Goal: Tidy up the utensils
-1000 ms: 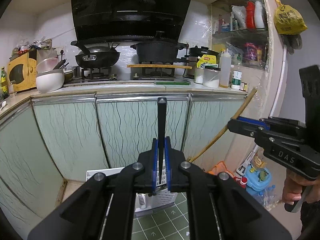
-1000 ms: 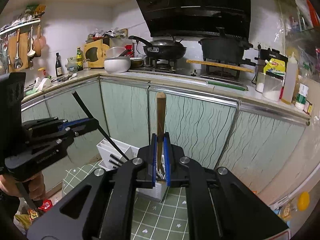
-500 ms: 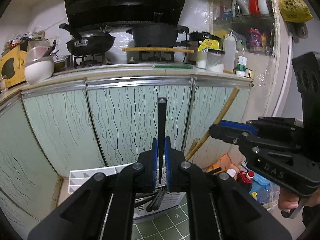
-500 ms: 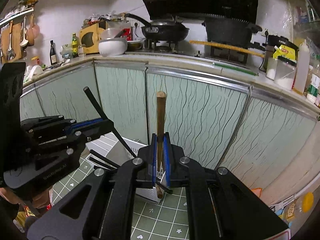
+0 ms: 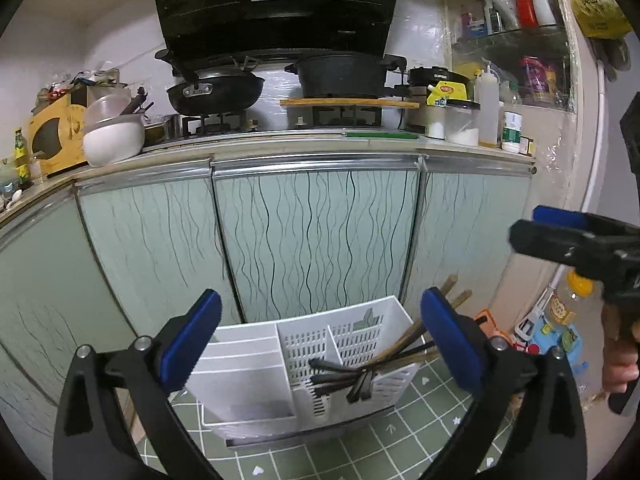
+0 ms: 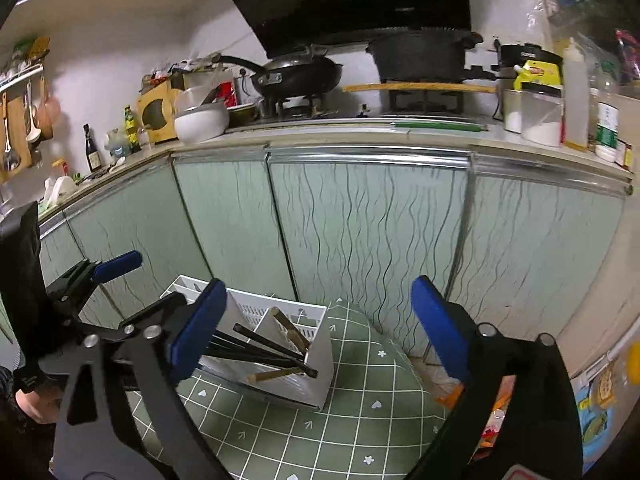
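A: So where's everything sitting?

B: The utensil caddy is on the tiled mat, right in front of the lower cabinet doors. The chopsticks are all in its right-hand compartment, leaning out to the right; the left compartment has none that I can see.

A: And up top?

B: The counter runs above the cabinets. The wok sits on the left burner, the pot to its right, both under the range hood. A bowl is left of the wok.

A: Grippers?

B: The left gripper and right gripper both hang above the caddy, left one to the left.
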Demonstrator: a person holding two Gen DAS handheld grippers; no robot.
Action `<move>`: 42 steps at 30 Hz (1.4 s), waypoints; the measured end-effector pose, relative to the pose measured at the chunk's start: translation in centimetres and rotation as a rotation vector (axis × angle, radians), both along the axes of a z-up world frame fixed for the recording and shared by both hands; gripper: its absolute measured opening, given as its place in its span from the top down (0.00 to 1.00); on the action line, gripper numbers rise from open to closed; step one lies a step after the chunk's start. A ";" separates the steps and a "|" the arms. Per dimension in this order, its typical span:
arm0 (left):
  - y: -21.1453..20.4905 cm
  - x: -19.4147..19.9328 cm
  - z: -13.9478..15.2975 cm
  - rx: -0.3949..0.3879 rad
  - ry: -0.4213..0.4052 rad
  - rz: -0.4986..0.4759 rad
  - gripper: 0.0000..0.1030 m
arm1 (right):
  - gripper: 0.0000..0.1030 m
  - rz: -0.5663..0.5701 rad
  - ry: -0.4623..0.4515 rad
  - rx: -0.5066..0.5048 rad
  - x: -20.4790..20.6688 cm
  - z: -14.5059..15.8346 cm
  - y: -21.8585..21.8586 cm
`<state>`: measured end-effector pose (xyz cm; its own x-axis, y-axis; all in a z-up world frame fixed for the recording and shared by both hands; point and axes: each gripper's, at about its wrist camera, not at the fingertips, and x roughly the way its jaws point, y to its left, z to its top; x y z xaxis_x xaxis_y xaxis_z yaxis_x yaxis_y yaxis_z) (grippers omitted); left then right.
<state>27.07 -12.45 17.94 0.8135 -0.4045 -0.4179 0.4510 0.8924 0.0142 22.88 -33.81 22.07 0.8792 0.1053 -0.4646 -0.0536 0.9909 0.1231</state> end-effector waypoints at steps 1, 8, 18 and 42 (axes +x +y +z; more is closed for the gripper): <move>0.2 -0.3 0.0 0.005 0.000 0.005 0.05 | 0.08 0.000 -0.001 -0.002 -0.3 0.0 0.0; 1.9 -2.6 -0.4 0.005 0.015 0.021 0.05 | 0.08 -0.002 -0.004 -0.063 -3.4 -0.3 1.0; 4.5 -6.8 -0.8 0.001 0.031 0.049 0.05 | 0.08 0.019 0.016 -0.099 -7.4 -0.7 3.2; 10.3 -18.6 -6.2 0.027 0.015 0.209 0.05 | 0.08 -0.075 0.020 -0.209 -18.7 -8.0 8.4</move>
